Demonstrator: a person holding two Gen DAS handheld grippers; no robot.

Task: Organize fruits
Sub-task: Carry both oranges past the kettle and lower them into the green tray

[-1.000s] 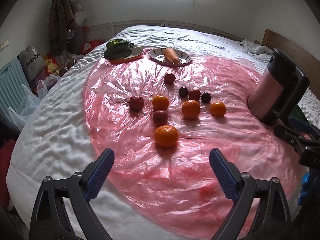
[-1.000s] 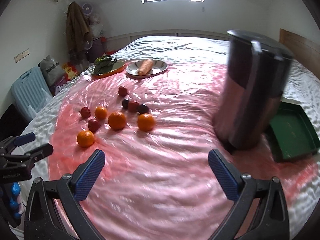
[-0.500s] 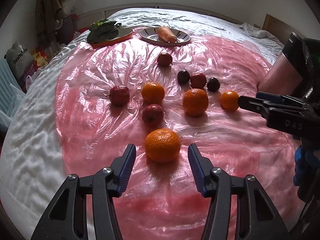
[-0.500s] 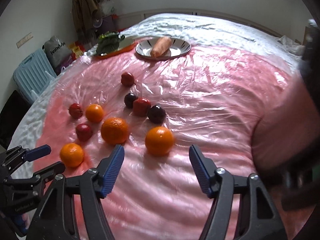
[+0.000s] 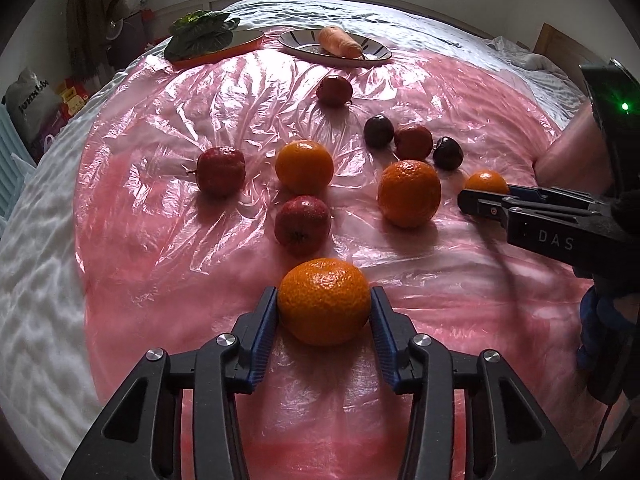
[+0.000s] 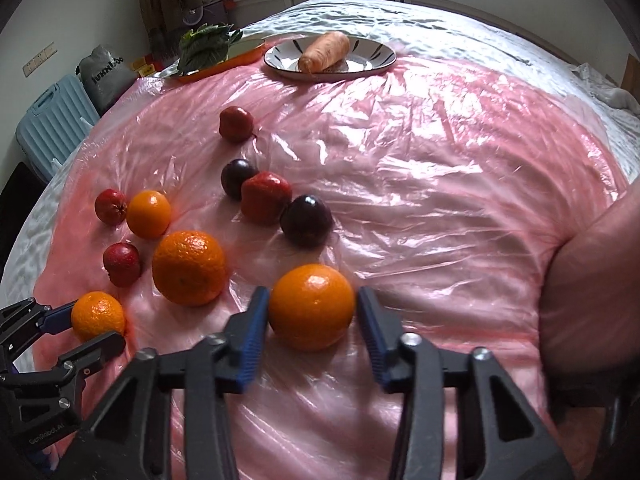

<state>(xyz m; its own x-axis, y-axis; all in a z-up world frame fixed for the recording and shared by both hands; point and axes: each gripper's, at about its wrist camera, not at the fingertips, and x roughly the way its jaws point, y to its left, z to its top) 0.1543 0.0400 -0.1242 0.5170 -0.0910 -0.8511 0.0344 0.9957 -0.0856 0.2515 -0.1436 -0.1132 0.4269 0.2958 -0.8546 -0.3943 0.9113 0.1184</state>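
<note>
Several oranges, red fruits and dark plums lie on a pink plastic sheet spread over a bed. My left gripper points down at the nearest orange. Its jaws are closing and both blue pads touch the orange's sides. The right wrist view shows the same grip at the lower left, the left gripper around that orange. My right gripper straddles another orange. Its jaws are closing, with a thin gap still showing at the right pad. From the left wrist view, the right gripper hides most of that orange.
A large orange lies between the two grippers, with red fruits and plums behind. At the far edge stand a plate holding a carrot and an orange tray with leafy greens. A blurred pinkish bulk fills the right side.
Both grippers came down and forward onto the fruit. The left jaws narrowed from wide open onto the nearest orange. The right jaws narrowed around the right-hand orange.
</note>
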